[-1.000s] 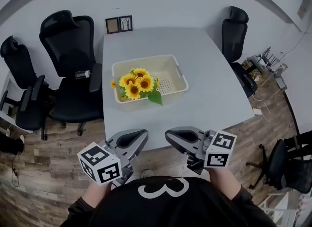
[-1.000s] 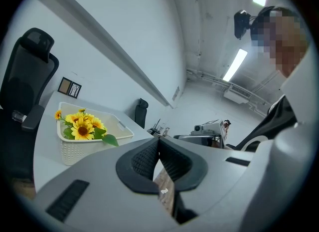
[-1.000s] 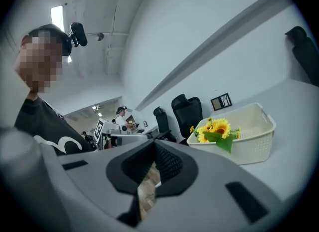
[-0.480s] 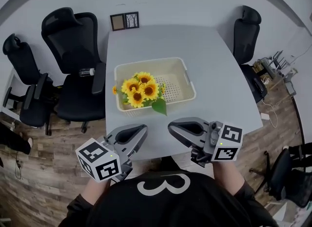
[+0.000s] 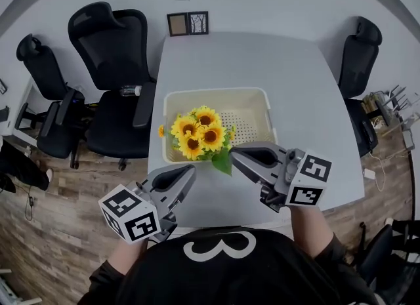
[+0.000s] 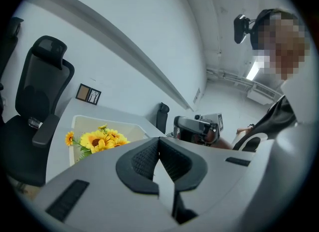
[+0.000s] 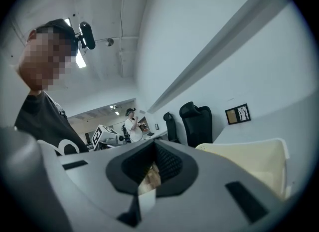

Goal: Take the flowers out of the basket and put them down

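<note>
A bunch of yellow sunflowers [image 5: 197, 133] with green leaves lies in the left half of a cream plastic basket [image 5: 216, 92] on the grey table [image 5: 262, 61]. My right gripper [image 5: 235, 154] is shut and empty; its tip hovers at the basket's near rim, beside a hanging leaf. Shut and empty too, my left gripper [image 5: 190, 170] hangs over the table's front left edge, short of the basket. The left gripper view [image 6: 158, 141] shows the sunflowers [image 6: 99, 140] and the basket [image 6: 84, 123] ahead. In the right gripper view [image 7: 154, 143] only the basket's wall [image 7: 249, 161] is visible.
Black office chairs stand left [image 5: 115, 41], far left [image 5: 42, 87] and right [image 5: 357, 54] of the table. Two small picture frames [image 5: 188, 23] stand at the table's far edge. A bottle [image 5: 130, 90] lies on the left chair's armrest. The floor is wood.
Both grippers have moved forward toward the basket, and the head view has come closer. The right gripper's tip went from off the table's front edge to the basket's near rim. The jaws stayed shut.
</note>
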A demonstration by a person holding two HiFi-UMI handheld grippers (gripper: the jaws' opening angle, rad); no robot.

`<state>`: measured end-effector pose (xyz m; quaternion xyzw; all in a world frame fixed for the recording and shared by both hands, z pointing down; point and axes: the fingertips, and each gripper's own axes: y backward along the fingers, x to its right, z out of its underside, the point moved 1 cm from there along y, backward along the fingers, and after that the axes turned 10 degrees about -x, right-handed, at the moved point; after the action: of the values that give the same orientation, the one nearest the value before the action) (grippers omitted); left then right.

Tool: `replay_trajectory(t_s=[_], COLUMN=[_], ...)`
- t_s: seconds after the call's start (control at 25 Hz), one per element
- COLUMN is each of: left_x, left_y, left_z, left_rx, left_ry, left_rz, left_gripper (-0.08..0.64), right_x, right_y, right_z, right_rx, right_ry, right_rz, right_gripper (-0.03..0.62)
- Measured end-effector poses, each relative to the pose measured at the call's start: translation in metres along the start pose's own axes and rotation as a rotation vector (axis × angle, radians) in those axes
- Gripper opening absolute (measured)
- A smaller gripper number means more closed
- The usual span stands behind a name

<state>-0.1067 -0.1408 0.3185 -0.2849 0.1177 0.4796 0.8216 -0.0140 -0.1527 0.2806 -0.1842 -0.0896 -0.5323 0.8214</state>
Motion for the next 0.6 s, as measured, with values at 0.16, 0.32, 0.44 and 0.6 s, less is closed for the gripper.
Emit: replay_trajectory(t_s=[0.16,0.32,0.44,0.6], left_x=[-0.015,-0.032,-0.040,-0.046], left_y=[-0.009,-0.021,-0.026,-0.031], left_z=[-0.003,-0.001,0.004,0.005], left_rx=[-0.007,-0.026,-0.037,-0.052], left_ry=[0.024,0.050,0.061,0.065], left_rz=[-0.029,-0.055,-0.087,-0.109], left_gripper=[0.012,0.012,0.012,0.012], right_x=[0.036,0.071,0.087,0.105], right_y=[-0.004,-0.014,-0.022,-0.030], right_z=[0.000,0.011,0.018,0.022], right_rx=[-0.027,-0.068,-0.094,-0.131], right_ry=[0.021,0.019,0.066,0.156], right_rz=[0.014,0.013,0.009,0.013], right_gripper=[0.011,0.074,0.117,0.175])
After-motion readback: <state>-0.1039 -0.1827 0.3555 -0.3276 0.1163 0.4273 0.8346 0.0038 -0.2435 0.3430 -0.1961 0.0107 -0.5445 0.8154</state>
